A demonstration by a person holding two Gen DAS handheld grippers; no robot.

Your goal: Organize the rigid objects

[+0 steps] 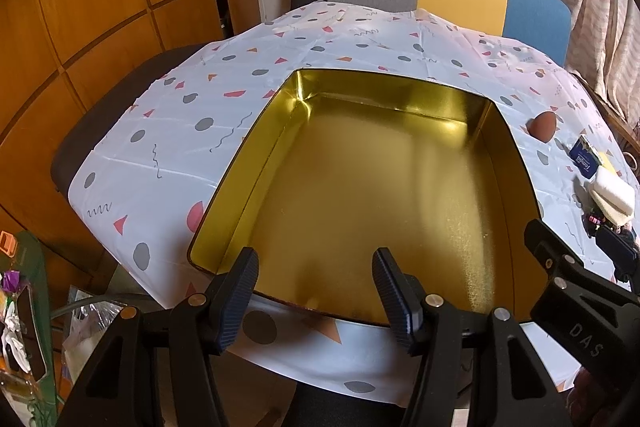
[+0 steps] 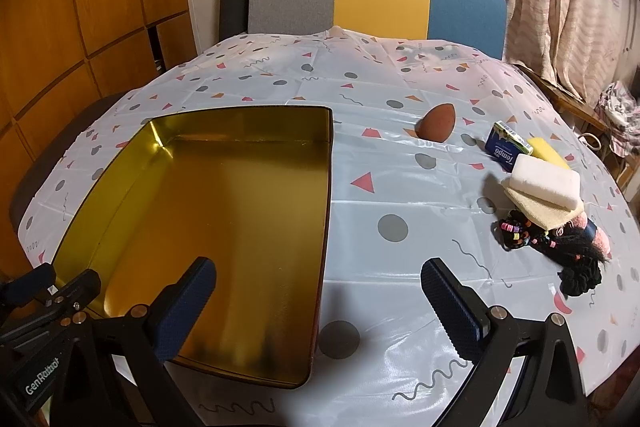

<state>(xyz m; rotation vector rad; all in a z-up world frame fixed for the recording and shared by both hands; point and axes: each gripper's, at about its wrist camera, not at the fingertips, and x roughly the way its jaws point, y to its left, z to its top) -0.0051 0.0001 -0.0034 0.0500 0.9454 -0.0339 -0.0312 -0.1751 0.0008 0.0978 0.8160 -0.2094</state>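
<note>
From the left wrist view, the left gripper hangs over the near rim of the gold tin, its jaws partly apart with nothing between them; the tin's floor is bare. The tin sits toward the near left part of the table, which is covered by a patterned cloth. Past the tin's right wall, toward the right edge of the table, lie a brown egg-shaped sponge, a blue tissue pack and a white block; the right gripper's black frame intrudes at the lower right of this view. From the right wrist view, the right gripper stands wide and holds nothing, poised above the near edge of the table, one finger over the tin's near right corner and the other over bare cloth. The objects cluster near the right edge: the sponge nearest the tin though well apart from it, then the tissue pack, a yellow sponge touching it, the white block resting on a beige pad, and a black tangle of hair ties nearest the front. Judging by the empty tin, the sorting has not begun; the step in hand seems to be choosing a first item. The next move calls for the right gripper to reach toward the right-edge cluster and close on a single object, then carry it over the tin's wall.
</note>
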